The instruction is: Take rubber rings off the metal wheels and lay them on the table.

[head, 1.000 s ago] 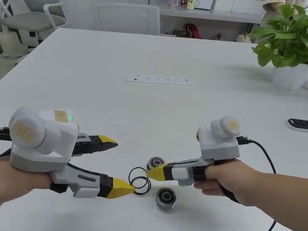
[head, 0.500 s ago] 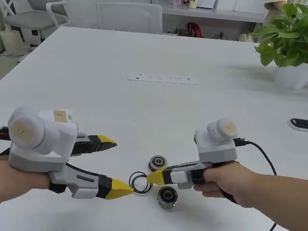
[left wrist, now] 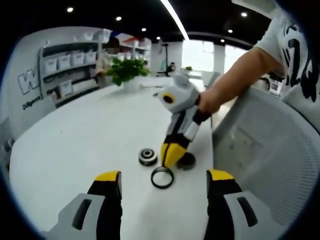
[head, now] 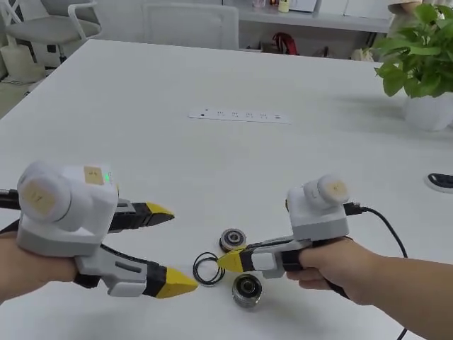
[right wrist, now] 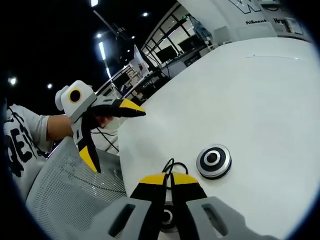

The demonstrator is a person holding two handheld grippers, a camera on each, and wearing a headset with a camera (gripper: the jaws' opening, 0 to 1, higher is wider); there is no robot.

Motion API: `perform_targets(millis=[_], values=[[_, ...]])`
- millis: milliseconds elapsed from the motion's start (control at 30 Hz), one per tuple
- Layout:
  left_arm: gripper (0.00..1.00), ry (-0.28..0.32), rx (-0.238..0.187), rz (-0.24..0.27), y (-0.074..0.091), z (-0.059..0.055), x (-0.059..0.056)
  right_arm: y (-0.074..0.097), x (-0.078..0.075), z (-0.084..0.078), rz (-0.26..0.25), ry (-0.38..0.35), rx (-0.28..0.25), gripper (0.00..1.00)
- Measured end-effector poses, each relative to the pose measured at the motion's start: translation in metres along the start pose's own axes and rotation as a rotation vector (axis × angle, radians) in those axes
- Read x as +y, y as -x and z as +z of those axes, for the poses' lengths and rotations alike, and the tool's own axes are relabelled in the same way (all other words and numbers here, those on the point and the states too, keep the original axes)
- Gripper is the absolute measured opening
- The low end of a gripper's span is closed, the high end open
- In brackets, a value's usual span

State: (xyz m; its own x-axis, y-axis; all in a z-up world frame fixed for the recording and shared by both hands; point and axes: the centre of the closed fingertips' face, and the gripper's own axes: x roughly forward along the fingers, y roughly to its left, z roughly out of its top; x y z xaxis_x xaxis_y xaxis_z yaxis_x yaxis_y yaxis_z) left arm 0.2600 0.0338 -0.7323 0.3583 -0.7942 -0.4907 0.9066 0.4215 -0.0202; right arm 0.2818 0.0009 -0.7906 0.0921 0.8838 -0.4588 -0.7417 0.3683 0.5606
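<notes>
**Figure: Loose rubber rings beside 2 metal wheels**

A white office table [head: 212, 163] carries the work, with a power strip [head: 239, 115] well beyond it and a potted plant [head: 417, 60] at the far right. The thin black rubber rings [head: 206, 269] lie flat in overlapping loops, just beside 2 metal wheels, the far wheel [head: 231, 239] and the near wheel [head: 246, 289]. Such rings are judged light, soft and stretchy, and apt to cling or spring. They are best nipped on a free arc of the edge. The wheels look hard, heavy and liable to roll. The right gripper [head: 225, 261] has its jaws pressed together, tips at the rings' edge. Whether rubber is pinched cannot be told. The left gripper [head: 177, 248] is wide open and empty, near the rings.
</notes>
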Motion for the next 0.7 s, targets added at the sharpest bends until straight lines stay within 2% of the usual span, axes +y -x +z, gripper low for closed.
perform_targets(millis=[400, 700], values=[[0.69, 0.001, 0.012, 0.0, -0.0014, -0.0019, 0.0001, 0.0027, -0.0042, -0.0001, -0.017, 0.029, 0.006, 0.07], [0.69, 0.0, 0.014, 0.0, -0.002, 0.0, 0.0019, 0.0095, -0.0051, 0.0084, -0.024, 0.039, -0.024, 0.11]])
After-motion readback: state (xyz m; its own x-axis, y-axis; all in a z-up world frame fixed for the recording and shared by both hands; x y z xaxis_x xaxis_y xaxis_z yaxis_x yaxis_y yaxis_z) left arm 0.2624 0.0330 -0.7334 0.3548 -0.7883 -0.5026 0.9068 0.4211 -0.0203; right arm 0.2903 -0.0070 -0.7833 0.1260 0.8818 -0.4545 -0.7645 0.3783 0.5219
